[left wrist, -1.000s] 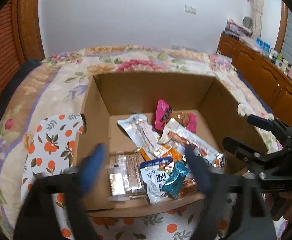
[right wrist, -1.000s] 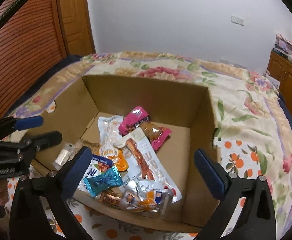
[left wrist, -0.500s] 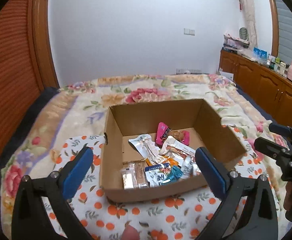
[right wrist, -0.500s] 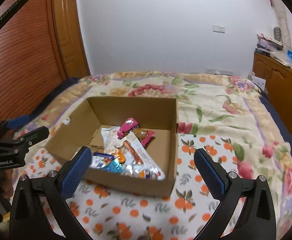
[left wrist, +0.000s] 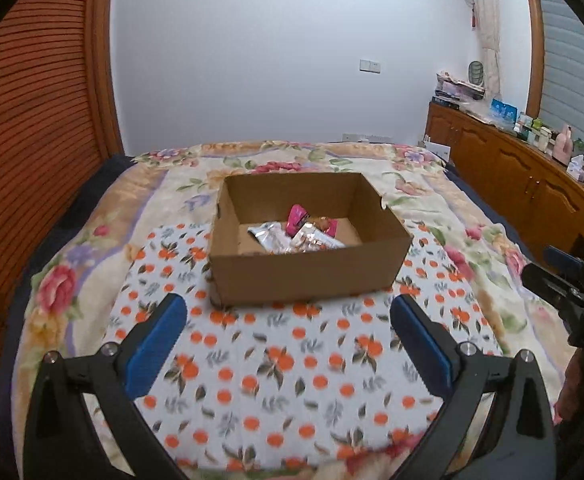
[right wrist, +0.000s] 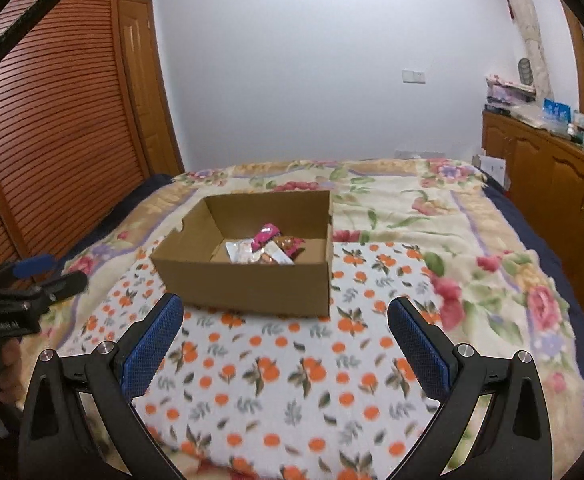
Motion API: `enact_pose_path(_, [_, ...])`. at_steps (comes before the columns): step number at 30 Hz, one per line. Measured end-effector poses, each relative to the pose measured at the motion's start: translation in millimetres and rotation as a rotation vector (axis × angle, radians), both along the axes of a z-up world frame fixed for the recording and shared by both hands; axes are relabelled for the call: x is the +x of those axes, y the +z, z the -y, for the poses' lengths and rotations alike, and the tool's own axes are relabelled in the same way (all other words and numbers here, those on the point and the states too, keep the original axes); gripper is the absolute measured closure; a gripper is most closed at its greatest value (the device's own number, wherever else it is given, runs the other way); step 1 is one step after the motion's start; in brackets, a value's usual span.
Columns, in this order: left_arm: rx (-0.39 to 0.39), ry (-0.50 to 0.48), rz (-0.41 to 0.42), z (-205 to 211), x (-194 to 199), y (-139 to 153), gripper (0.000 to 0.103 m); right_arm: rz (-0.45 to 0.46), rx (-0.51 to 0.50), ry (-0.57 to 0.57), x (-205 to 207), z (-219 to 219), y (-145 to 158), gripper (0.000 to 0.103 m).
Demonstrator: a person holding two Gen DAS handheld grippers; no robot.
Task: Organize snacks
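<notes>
A bed (left wrist: 432, 208) fills most of both views, covered by a floral blanket (right wrist: 432, 216) with a smaller orange-print cloth (left wrist: 292, 368) spread on top toward the near side. A slatted wooden wardrobe (right wrist: 52, 128) stands at nine o'clock of the bed, and a wooden cabinet (left wrist: 524, 176) cluttered with small items runs along at three o'clock.

An open cardboard box (left wrist: 304, 276) sits on the cloth's far edge, at twelve o'clock from both claws and well apart from them. The snacks (left wrist: 292, 236) lie inside it on its floor: silvery packets with a pink packet (right wrist: 266, 234) at their far side. The near wall hides whatever lies closest.

The left claw (left wrist: 288, 344) hangs above the cloth with its blue pads (left wrist: 156, 344) spread wide and nothing between them. The right claw (right wrist: 286, 344) is likewise wide open and empty over the cloth. In the left view the right claw shows at three o'clock; in the right view the left claw shows at nine o'clock, with a hand (right wrist: 0, 364) on its handle.
</notes>
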State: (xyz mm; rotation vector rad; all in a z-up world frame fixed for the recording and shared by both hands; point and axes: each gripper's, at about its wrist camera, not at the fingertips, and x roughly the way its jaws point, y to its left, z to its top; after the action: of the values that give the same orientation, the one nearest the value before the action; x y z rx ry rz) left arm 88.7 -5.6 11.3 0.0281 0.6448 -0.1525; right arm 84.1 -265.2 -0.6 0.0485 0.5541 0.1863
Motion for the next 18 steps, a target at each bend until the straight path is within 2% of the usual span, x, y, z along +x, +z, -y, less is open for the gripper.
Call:
enact_pose_path(4, [0.026, 0.027, 0.016, -8.5, -32.9, -2.2, 0.001, 0.007, -0.029, -0.005, -32.3, 2.2, -8.5, 0.0])
enact_pose_path(8, [0.051, 0.035, 0.032, -14.8, -59.9, -12.6, 0.001, -0.013, -0.005, -0.015, -52.9, 3.9, -18.1, 0.0])
enact_pose_path(11, [0.088, 0.041, 0.056, -16.4, -68.4, -18.1, 0.001, -0.008, -0.011, -0.02, -64.6, 2.7, -25.3, 0.0])
enact_pose_path(18, [0.064, 0.044, 0.078, -19.2, -70.0, -15.1, 0.001, 0.002, -0.006, -0.033, -70.6, 5.7, -35.2, 0.0])
